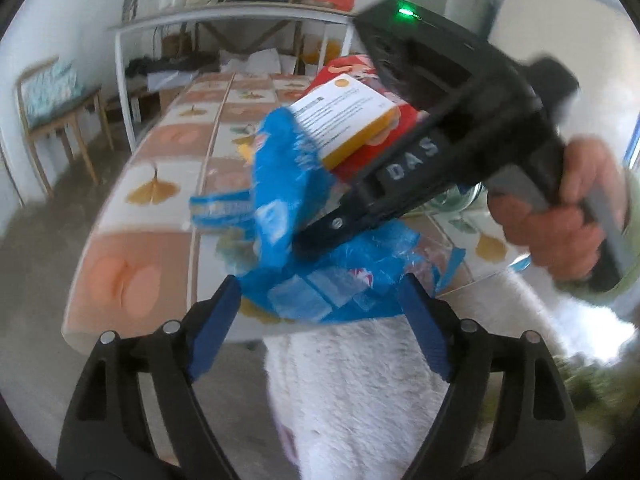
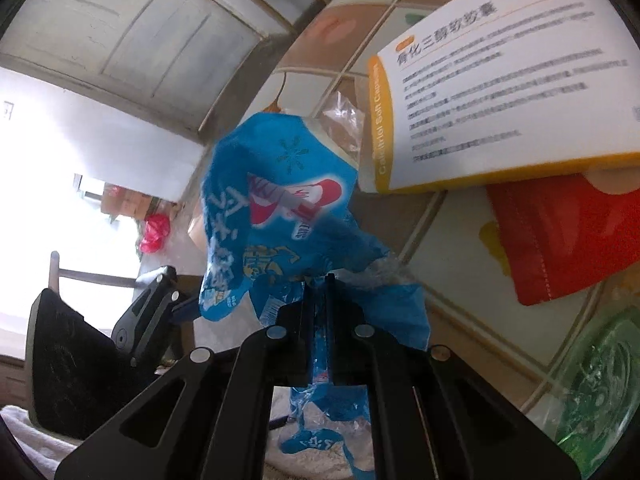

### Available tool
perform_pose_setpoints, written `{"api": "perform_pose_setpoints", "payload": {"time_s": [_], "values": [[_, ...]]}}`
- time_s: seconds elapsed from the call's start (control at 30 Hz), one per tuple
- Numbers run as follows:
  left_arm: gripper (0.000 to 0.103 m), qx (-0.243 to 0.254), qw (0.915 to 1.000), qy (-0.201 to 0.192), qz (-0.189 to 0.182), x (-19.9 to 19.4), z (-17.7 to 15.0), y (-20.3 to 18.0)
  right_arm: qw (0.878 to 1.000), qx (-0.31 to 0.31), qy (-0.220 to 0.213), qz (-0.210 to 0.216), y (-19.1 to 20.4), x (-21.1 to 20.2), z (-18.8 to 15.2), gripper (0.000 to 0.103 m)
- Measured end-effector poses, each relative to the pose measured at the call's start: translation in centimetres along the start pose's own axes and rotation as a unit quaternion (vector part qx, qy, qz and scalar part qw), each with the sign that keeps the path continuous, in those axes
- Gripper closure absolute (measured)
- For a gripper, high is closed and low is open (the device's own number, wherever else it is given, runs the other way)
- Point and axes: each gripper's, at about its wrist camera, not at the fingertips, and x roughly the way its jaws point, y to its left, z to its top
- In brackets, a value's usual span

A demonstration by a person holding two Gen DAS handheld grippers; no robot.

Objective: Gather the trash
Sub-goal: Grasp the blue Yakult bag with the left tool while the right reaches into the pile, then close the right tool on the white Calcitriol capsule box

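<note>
left hand-held gripper (image 1: 320, 312): mine, jaws wide apart, blue pads clear on both sides. Nothing pinched. The blue snack wrapper (image 1: 320, 272) hangs just beyond the tips, its lower edge between them but not pressed.

blue snack wrapper: crumpled plastic, off the table (image 1: 132, 216), dangling in the air over the near table edge, above something white and fluffy (image 1: 352, 400) below it.

right hand-held gripper (image 2: 320, 300): fingers closed together on the blue snack wrapper (image 2: 280, 200). Film is trapped between them, with the bulk flopping up past the tips and a tail hanging under the jaws. My hand (image 1: 560, 216) is on its grip at the right of the left view.

other trash: white-and-yellow medicine box (image 2: 500, 92) lies on a red packet (image 2: 568, 236), both on the table just past the wrapper. Green glass dish (image 2: 600, 392) further right, not trash by my read.

step in hand: wrapper sits in the right jaws alone; looks like a one-gripper carry to wherever the trash goes. No bin in either view.

how to do it well: keep the right fingers clamped; film is thin and slippery, so a slack grip likely drops it. Keep the left pads away from the hanging edge so they don't snag it. Move steadily so the loose top doesn't catch the medicine box.

next pick, my guess: left jaws are free for the medicine box.
</note>
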Motion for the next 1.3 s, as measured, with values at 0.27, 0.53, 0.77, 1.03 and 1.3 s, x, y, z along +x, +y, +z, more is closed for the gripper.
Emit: {"api": "perform_pose_setpoints", "payload": {"time_s": [0.27,0.53,0.77,1.03,1.3], "values": [[0.024,0.086,0.9957,-0.012,0.033,0.9,1.0,-1.9,0.999,0.014,0.033,0.032,0.1,0.8,0.6,0.098],[0.029,0.149,0.9879,-0.008,0.043,1.5,0.7,-3.2,0.997,0.012,0.055,0.052,-0.2,1.5,0.4,0.098],[0.046,0.128,0.9918,0.002,0.009,1.3,0.1,-2.7,0.996,0.006,0.061,0.058,-0.1,1.6,0.4,0.096],[0.052,0.111,0.9937,0.013,-0.006,1.6,0.5,-2.3,0.998,-0.013,0.025,0.049,-0.3,-2.7,-0.6,0.089],[0.060,0.078,0.9965,0.028,-0.012,2.0,1.2,-1.0,0.983,-0.152,-0.087,-0.051,3.3,-11.8,-0.8,0.045]]}}
